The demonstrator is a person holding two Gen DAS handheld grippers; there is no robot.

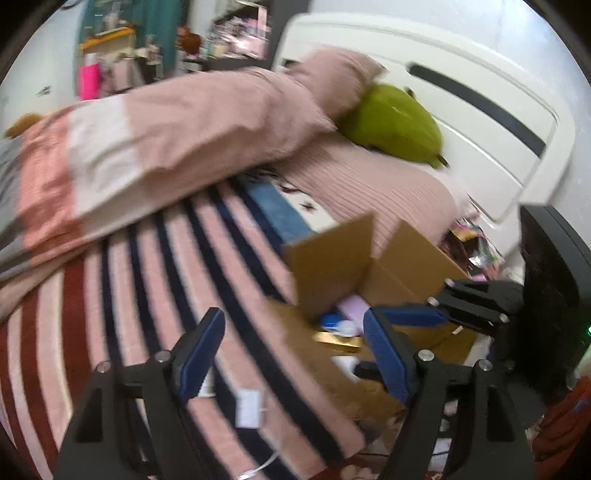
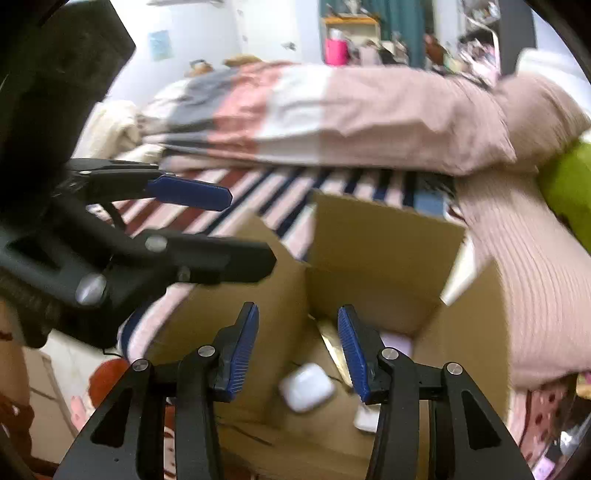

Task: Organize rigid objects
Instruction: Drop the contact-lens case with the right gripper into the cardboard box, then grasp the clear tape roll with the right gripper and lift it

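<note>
An open cardboard box [image 2: 384, 236] stands on the striped blanket at the bed's edge. Inside lie a white earbud case [image 2: 306, 386], a gold item [image 2: 334, 343], a lilac item [image 2: 397, 341] and a small white piece [image 2: 365, 417]. My right gripper [image 2: 297, 310] hangs open over the box, above the case, its pads not touching it. My left gripper [image 1: 293, 321] is open and holds nothing, over the blanket by the box's [image 1: 332, 258] left corner. A white charger [image 1: 249, 406] with a cable lies on the blanket below it. Each gripper shows in the other's view: right gripper [image 1: 436, 308], left gripper [image 2: 251, 229].
A folded pink duvet [image 1: 166, 140] and pink pillows lie across the bed behind the box. A green plush toy [image 1: 395, 125] rests against the white headboard [image 1: 480, 122]. Cluttered shelves [image 1: 236, 33] stand at the far wall. A person's rust-red sleeve [image 1: 565, 417] is at the lower right.
</note>
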